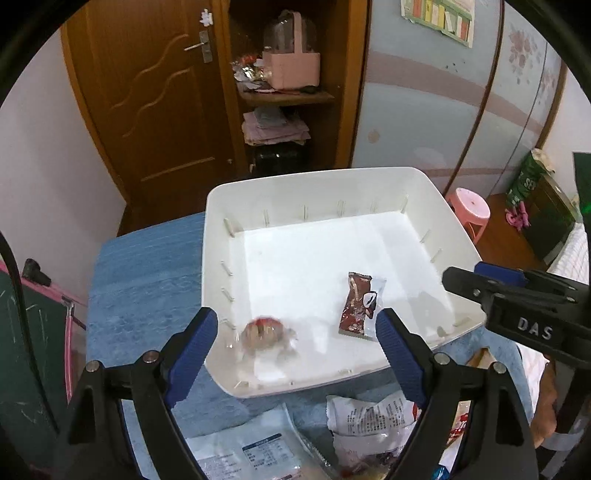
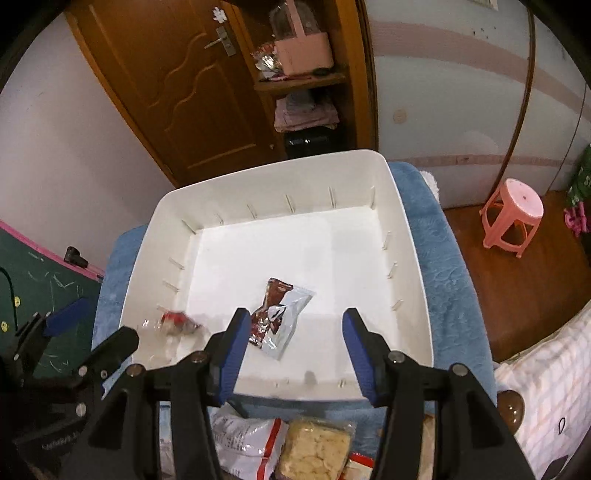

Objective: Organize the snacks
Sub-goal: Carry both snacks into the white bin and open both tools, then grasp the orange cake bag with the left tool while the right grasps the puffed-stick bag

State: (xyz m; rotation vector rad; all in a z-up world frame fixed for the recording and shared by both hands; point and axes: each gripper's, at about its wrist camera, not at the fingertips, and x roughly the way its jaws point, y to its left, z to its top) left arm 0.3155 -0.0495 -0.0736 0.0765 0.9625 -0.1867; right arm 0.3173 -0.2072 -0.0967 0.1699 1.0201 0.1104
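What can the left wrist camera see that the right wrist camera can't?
Only the left wrist view shows the colourful poster on the wall. Only the right wrist view shows the pale crispy snack block in clear wrap. Both show the white bin, the brown snack packet, the blurry red-topped wrapped snack and the pink stool.

A blue towel-like cloth [image 2: 439, 258] covers the support surface. Directly on it sits a white tray [image 2: 410, 236], and at its near edge lie a white printed packet [image 1: 369, 417], a clear labelled bag [image 1: 255, 448] and a wrapped biscuit block [image 2: 314, 450]
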